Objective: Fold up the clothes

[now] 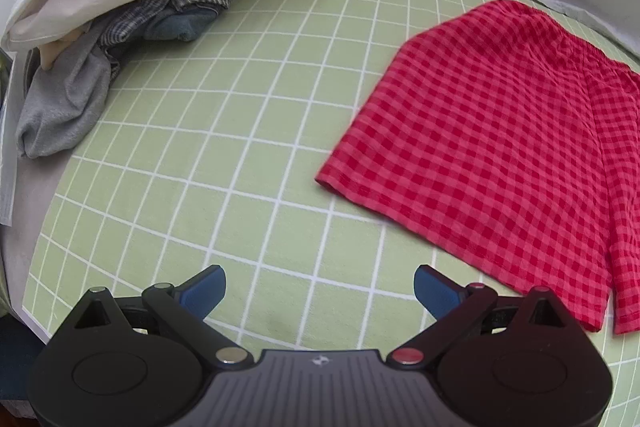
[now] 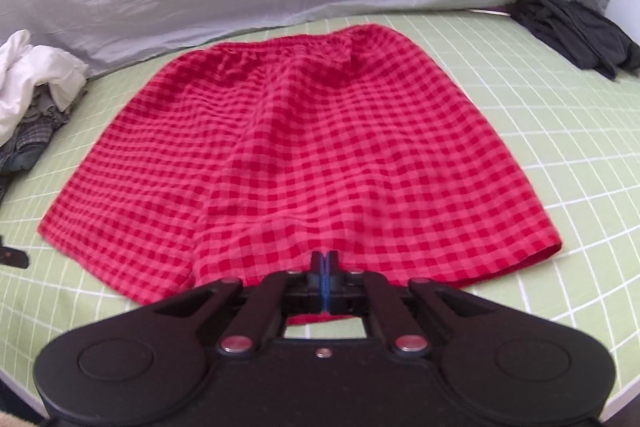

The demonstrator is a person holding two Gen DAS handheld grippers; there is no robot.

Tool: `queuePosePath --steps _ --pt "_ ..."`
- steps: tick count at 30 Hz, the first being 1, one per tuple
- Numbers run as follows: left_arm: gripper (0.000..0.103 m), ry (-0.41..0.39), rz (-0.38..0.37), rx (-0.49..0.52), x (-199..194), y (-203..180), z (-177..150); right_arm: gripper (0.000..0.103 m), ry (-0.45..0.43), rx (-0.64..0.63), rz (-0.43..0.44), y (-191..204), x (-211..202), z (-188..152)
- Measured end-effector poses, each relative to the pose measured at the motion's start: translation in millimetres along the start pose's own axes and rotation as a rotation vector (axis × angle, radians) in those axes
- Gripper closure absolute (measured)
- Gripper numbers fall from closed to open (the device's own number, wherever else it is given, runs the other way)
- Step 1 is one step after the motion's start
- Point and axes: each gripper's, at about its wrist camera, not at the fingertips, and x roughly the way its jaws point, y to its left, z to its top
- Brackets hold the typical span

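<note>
The right gripper point(image 2: 325, 259) pinches the near hem of the red checked shorts point(image 2: 304, 163), spread flat on the green sheet point(image 2: 560, 155) (grip point partly hidden). The left gripper point(image 1: 318, 287) gapes wide, empty, shorts at 2 o'clock, cut off.

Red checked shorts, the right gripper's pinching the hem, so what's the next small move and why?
Probably bring the open left gripper over to the near left hem corner of the red checked shorts. The right gripper is shut on the near hem, while the left one hangs over bare green sheet, holding nothing; a fold likely needs both.
</note>
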Motion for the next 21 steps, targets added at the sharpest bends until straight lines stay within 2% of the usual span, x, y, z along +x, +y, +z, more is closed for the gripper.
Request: queuePosePath --steps 5,7,8,9,10,13,16,17,21 --pt "0.003 0.008 -0.014 0.017 1.8 -14.1 -3.7 0.102 0.089 -0.048 -0.001 0.8 13.8 -10.7" --pt "0.003 -0.005 -0.021 0.018 -0.3 -17.4 -4.1 0.099 0.076 -0.043 0.004 -2.0 10.6 -8.5" --pt "0.003 -0.011 -0.024 0.011 -1.6 -18.0 -3.6 0.083 0.065 -0.041 0.007 -3.4 8.1 -6.8" --pt "0.003 -0.017 -0.027 0.0 -2.4 -18.0 -3.1 0.06 0.05 -0.042 0.001 -5.1 5.4 -4.3" --pt "0.003 -0.019 -0.03 -0.015 -2.7 -17.4 -2.4 0.043 0.03 -0.045 -0.013 -6.9 2.5 -1.1" --pt "0.003 -0.023 -0.037 -0.061 -1.2 -15.7 1.6 0.033 -0.014 -0.044 -0.047 -14.0 -1.5 9.7" --pt "0.003 -0.035 -0.034 -0.096 -0.3 -15.8 9.1 0.005 -0.049 -0.061 -0.055 -22.4 -0.2 22.0" --pt "0.003 -0.041 -0.034 -0.105 -0.4 -16.2 12.2 0.0 -0.058 -0.064 -0.057 -25.2 1.0 26.1" --pt "0.003 -0.067 -0.031 -0.134 1.5 -19.6 29.2 0.0 -0.074 -0.063 -0.074 -37.1 12.1 44.8"
